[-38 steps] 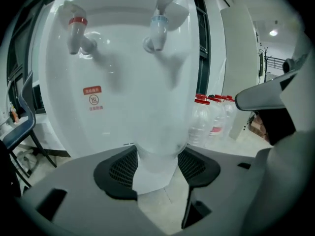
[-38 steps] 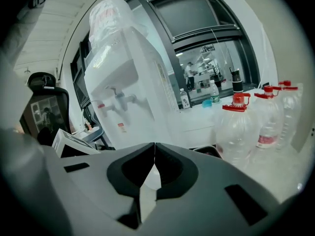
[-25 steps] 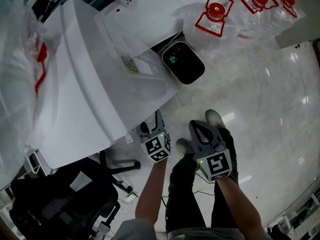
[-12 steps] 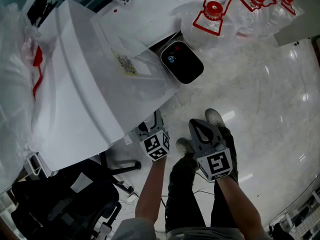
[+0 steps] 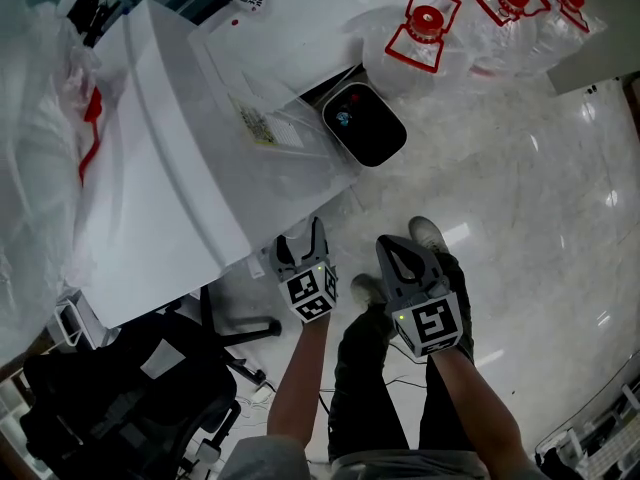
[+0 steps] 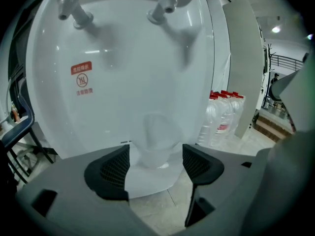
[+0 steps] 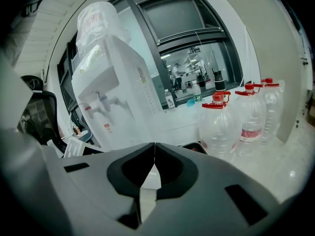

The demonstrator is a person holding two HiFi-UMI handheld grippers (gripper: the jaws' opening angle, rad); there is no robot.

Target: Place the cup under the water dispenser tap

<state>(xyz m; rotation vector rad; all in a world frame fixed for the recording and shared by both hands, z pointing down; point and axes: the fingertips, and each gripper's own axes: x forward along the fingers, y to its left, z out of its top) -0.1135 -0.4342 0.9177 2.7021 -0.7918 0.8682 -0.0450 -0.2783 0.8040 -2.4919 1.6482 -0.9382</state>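
Observation:
A clear plastic cup (image 6: 158,140) stands upright on the ledge of the white water dispenser (image 6: 123,82), below the grey tap (image 6: 165,4) and to the right of the red tap (image 6: 69,4). My left gripper (image 6: 156,155) faces it with its jaws opening. The cup sits between the black pads (image 6: 110,168) with a gap on each side, so neither presses on it. In the head view the left gripper (image 5: 300,240) points at the dispenser (image 5: 160,168), whose body hides the cup. My right gripper (image 5: 395,253) hangs beside it, shut and empty.
Large water bottles with red caps (image 5: 430,23) stand on the floor to the right of the dispenser, seen also as bottles (image 7: 219,127) in the right gripper view. A black device (image 5: 365,125) sits beside the dispenser. A black office chair (image 5: 130,398) stands at the lower left.
The left gripper's jaws have spread wider, away from the cup's sides. The right gripper has stayed where it was.

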